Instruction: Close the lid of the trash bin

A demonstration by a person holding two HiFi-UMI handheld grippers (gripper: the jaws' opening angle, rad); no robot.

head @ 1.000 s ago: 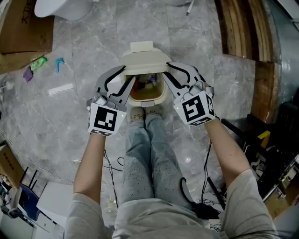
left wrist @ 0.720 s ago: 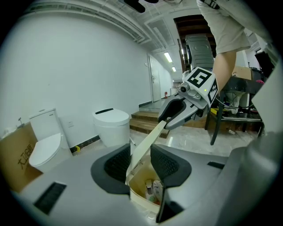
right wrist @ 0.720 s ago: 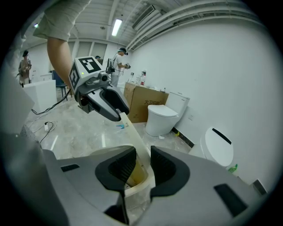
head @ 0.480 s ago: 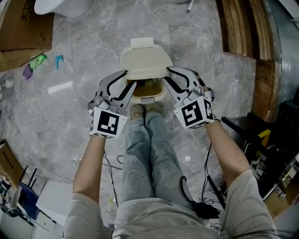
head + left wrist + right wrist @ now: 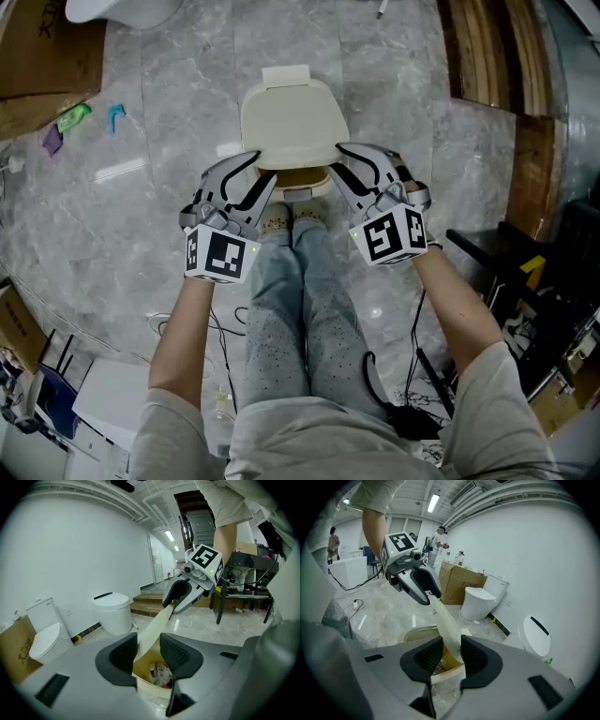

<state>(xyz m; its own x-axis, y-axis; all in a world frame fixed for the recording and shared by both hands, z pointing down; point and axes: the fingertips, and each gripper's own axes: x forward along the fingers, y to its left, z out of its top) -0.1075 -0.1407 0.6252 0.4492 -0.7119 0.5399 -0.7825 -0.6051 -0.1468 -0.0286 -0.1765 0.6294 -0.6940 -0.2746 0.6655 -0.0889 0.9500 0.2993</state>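
Lowered further, one lid [image 5: 293,122] nearly covers one trash bin [image 5: 302,180]; left gripper [image 5: 264,167] and right gripper [image 5: 334,159] straddle its edge, jaws apart, right's just widening.

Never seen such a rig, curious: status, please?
Left tool, right tool straddling lid edges, loosely; right jaws just opening. Lid partly down, trash bin not shut. Nothing blocking.

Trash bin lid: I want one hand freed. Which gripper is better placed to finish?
Left, narrowly. Left gripper and right gripper straddle the cream plastic lid; the right's jaws have just been opening.
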